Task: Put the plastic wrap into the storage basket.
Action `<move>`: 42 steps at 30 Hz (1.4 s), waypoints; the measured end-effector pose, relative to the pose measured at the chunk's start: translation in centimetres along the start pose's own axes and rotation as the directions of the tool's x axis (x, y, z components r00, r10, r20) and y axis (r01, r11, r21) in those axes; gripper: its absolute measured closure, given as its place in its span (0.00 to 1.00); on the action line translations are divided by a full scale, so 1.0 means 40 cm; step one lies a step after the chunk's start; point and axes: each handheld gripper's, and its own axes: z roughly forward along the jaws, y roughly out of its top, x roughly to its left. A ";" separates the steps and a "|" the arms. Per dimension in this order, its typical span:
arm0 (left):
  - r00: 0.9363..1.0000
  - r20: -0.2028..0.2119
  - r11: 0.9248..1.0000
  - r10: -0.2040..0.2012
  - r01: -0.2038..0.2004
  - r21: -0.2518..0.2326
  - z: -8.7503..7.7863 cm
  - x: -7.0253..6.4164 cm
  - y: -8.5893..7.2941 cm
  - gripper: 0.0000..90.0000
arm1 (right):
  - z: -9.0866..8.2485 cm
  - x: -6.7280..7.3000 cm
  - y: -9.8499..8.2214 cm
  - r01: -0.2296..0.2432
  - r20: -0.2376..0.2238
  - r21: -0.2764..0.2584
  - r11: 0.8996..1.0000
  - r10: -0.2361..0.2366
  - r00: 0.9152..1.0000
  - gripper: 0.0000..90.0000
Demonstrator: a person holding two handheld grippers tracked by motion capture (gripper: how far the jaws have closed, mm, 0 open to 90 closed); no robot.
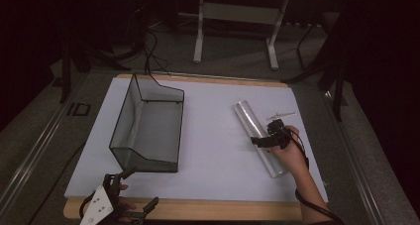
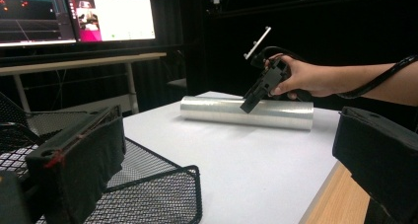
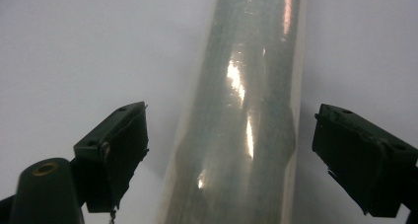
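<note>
A long roll of clear film (image 1: 249,120) lies slantwise on the white sheet (image 1: 213,150) at the right. My right gripper (image 1: 261,140) is tilted down over its middle, held by a hand. In the right gripper view the roll (image 3: 246,86) runs up between the two black pads (image 3: 116,150), with a gap on each side, so this gripper (image 3: 231,135) is open. From the left gripper view I see the roll (image 2: 217,110) with the right gripper's tip (image 2: 248,104) at its top. My left gripper (image 1: 138,189) rests at the near left table edge, open and holding nothing (image 2: 226,155).
A black wire mesh basket (image 1: 121,121) stands on the left part of the sheet, its near corner (image 2: 162,194) close to my left gripper. The wooden table edge (image 1: 198,210) runs along the front. Lit monitors (image 2: 108,17) and desk legs (image 1: 198,36) stand beyond the table.
</note>
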 end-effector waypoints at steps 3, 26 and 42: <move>1.000 0.000 1.000 0.001 -0.001 -0.002 0.000 0.000 0.000 0.00 | 0.011 0.000 0.004 0.011 0.015 0.036 0.999 -0.012 1.000 0.23; 1.000 0.015 1.000 0.012 -0.012 0.012 0.006 -0.005 -0.002 0.00 | 0.070 0.013 0.015 0.018 -0.007 0.266 0.964 -0.017 1.000 0.12; 1.000 0.003 1.000 0.014 -0.014 0.020 0.010 -0.002 -0.005 0.00 | 0.035 0.054 0.041 -0.092 0.147 0.266 0.960 0.054 0.988 0.35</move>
